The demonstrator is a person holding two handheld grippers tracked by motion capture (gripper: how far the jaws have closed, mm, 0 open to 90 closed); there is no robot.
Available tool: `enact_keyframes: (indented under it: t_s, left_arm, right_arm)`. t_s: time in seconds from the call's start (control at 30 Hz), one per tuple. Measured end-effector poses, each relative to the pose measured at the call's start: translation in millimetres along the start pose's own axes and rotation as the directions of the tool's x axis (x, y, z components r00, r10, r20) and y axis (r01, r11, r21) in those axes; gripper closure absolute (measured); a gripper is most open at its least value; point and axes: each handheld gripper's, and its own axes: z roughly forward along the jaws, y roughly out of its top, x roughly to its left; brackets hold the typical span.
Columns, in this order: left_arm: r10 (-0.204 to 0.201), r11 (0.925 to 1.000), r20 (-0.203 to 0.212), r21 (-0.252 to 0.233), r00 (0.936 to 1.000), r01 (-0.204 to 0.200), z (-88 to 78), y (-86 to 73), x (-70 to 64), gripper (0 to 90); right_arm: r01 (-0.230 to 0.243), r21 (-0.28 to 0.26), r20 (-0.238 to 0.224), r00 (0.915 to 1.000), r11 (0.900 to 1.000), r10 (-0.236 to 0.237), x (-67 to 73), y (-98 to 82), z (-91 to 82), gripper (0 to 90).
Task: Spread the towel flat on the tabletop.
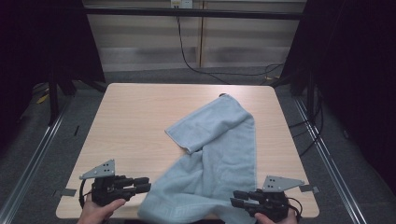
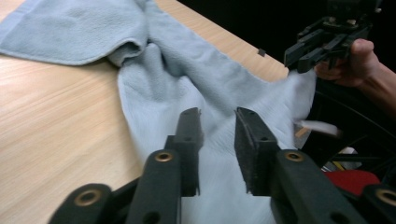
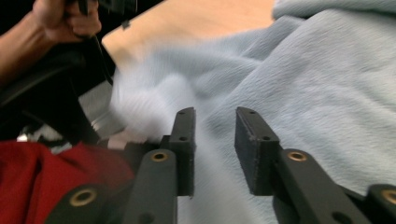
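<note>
On the table [image 1: 130,116], one towel [image 1: 219,154] between two parted tools.

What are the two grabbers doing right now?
Left gripper: open, holding nothing, over the towel.
Right gripper: open, holding nothing, over the towel.

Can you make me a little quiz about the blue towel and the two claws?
1. True or false: the light blue towel lies perfectly flat on the wooden table.
2. Which towel edge hangs over the table: A) near edge, B) far edge?
3. Fill in: the left claw and the right claw both have their jaws ____.

Key:
1. False; its far part is folded over.
2. A.
3. Open, with towel beyond the gap.
</note>
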Motion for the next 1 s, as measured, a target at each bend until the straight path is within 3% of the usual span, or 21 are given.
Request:
enact_keyframes:
  t_s: [0.07, 0.1, 0.13, 0.2, 0.3, 0.37, 0.43, 0.5, 0.57, 0.6, 0.63, 0.7, 0.77, 0.87, 0.9, 0.93, 1.0]
  left_arm:
    - [0.042, 0.9990, -0.043, 0.016, 0.9982, -0.041, 4.4, 3.9, 7.5, 67.3]
    - [0.042, 0.9990, -0.043, 0.016, 0.9982, -0.041, 4.4, 3.9, 7.5, 65.4]
    - [0.054, 0.9981, -0.075, 0.035, 0.9957, -0.051, 11.5, 6.1, 15.1, 64.5]
    - [0.012, 0.9973, -0.101, 0.074, 0.9949, -0.005, 34.9, 11.0, 41.8, 64.3]
    - [0.018, 0.9927, -0.110, 0.121, 0.9937, -0.005, 60.7, 17.9, 58.2, 63.1]
    - [0.000, 0.9904, -0.104, 0.137, 0.9946, 0.014, 80.2, 23.6, 65.2, 61.9]
    - [0.037, 0.9856, -0.123, 0.168, 0.9917, -0.016, 99.5, 27.3, 68.5, 59.4]
    - [0.020, 0.9820, -0.125, 0.189, 0.9920, 0.004, 116.0, 27.7, 73.0, 58.3]
    - [0.051, 0.9776, -0.135, 0.209, 0.9896, -0.022, 128.7, 26.6, 72.9, 56.9]
    - [0.042, 0.9738, -0.126, 0.227, 0.9912, -0.012, 134.6, 25.4, 72.4, 57.0]
    - [0.048, 0.9706, -0.114, 0.240, 0.9924, -0.019, 137.5, 24.3, 70.5, 57.7]
    - [0.101, 0.9562, -0.117, 0.286, 0.9879, -0.064, 144.2, 21.1, 62.0, 62.9]
    - [0.126, 0.9504, -0.118, 0.299, 0.9850, -0.086, 146.2, 19.5, 55.3, 78.7]
    - [0.158, 0.9401, -0.113, 0.321, 0.9808, -0.115, 140.9, 17.7, 46.2, 85.2]
    - [0.153, 0.9411, -0.108, 0.319, 0.9823, -0.112, 135.8, 16.9, 45.0, 85.6]
    - [0.129, 0.9502, -0.094, 0.296, 0.9871, -0.096, 126.8, 15.5, 43.8, 85.8]
    - [0.114, 0.9617, -0.097, 0.260, 0.9888, -0.085, 105.9, 14.6, 39.8, 85.9]
  right_arm:
    - [-0.015, -0.026, 0.019, 0.9997, 1.000, 0.016, -6.8, 0.9, -4.2, 64.6]
    - [-0.023, -0.031, 0.038, 0.9990, 0.999, 0.024, -11.0, 2.4, -5.5, 63.5]
    - [-0.029, -0.036, 0.066, 0.9973, 0.999, 0.031, -17.6, 4.1, -6.4, 61.1]
    - [-0.034, -0.032, 0.093, 0.9950, 0.999, 0.037, -28.2, 6.0, -4.7, 59.6]
    - [-0.046, 0.000, 0.158, 0.9865, 0.999, 0.045, -45.3, 7.2, 5.0, 56.1]
    - [-0.054, 0.026, 0.176, 0.9832, 0.998, 0.049, -57.1, 7.2, 15.4, 54.1]
    - [-0.059, 0.075, 0.202, 0.9786, 0.995, 0.043, -66.9, 8.6, 26.4, 52.6]
    - [-0.051, 0.108, 0.231, 0.9726, 0.993, 0.025, -75.4, 10.6, 35.8, 51.2]
    - [-0.049, 0.130, 0.245, 0.9693, 0.990, 0.016, -83.8, 11.7, 43.6, 50.6]
    - [-0.055, 0.132, 0.243, 0.9699, 0.990, 0.022, -87.5, 11.5, 47.2, 50.1]
    - [-0.059, 0.142, 0.244, 0.9695, 0.988, 0.023, -91.0, 11.1, 51.7, 49.7]
    - [-0.059, 0.154, 0.248, 0.9685, 0.986, 0.019, -93.7, 9.9, 56.5, 48.9]
    - [-0.049, 0.169, 0.249, 0.9686, 0.984, 0.005, -94.0, 8.5, 60.6, 47.9]
    - [-0.033, 0.175, 0.249, 0.9685, 0.984, -0.012, -91.5, 6.4, 63.1, 46.8]
    - [-0.031, 0.176, 0.249, 0.9683, 0.984, -0.014, -91.0, 5.9, 63.1, 46.8]
    - [-0.026, 0.176, 0.255, 0.9668, 0.984, -0.020, -89.9, 5.3, 63.4, 46.8]
    - [-0.014, 0.175, 0.258, 0.9657, 0.985, -0.032, -88.0, 4.4, 64.6, 46.7]
